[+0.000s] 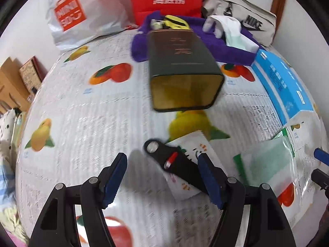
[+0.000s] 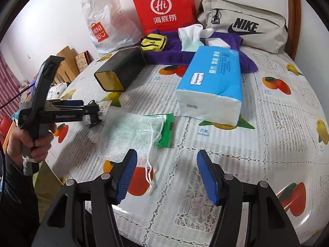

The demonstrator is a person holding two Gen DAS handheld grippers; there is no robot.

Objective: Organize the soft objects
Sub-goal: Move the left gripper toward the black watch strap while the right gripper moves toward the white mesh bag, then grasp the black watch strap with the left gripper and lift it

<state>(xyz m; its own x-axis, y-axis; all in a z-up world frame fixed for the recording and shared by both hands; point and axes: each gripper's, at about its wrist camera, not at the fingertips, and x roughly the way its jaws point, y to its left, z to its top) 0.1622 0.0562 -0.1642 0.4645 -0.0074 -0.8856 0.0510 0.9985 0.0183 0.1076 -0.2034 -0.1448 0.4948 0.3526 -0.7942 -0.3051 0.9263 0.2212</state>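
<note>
My left gripper point(image 1: 162, 179) stands open just above the fruit-print tablecloth point(image 1: 92, 133). A flat black tool point(image 1: 174, 162) with a silver rivet and a red-white mark lies between its pads, on a white printed packet point(image 1: 193, 142). The right pad point(image 1: 209, 181) is next to the tool's near end; whether it touches is unclear. My right gripper point(image 2: 166, 177) is open and empty over the white cords point(image 2: 150, 173) of a see-through mesh drawstring bag point(image 2: 133, 127) with a green card point(image 2: 166, 129). In the right wrist view a hand point(image 2: 35, 140) holds the left gripper point(image 2: 92, 111) at the left.
A dark green tin point(image 1: 183, 68) lies on its side mid-table. Behind it are a purple towel point(image 2: 170, 56) with a yellow-black pouch point(image 2: 154, 42) and white cloth point(image 2: 193, 32). A blue tissue pack point(image 2: 213, 82), beige Nike bag point(image 2: 242, 24), red paper bag point(image 2: 164, 8) and white plastic bag point(image 2: 107, 24) stand around.
</note>
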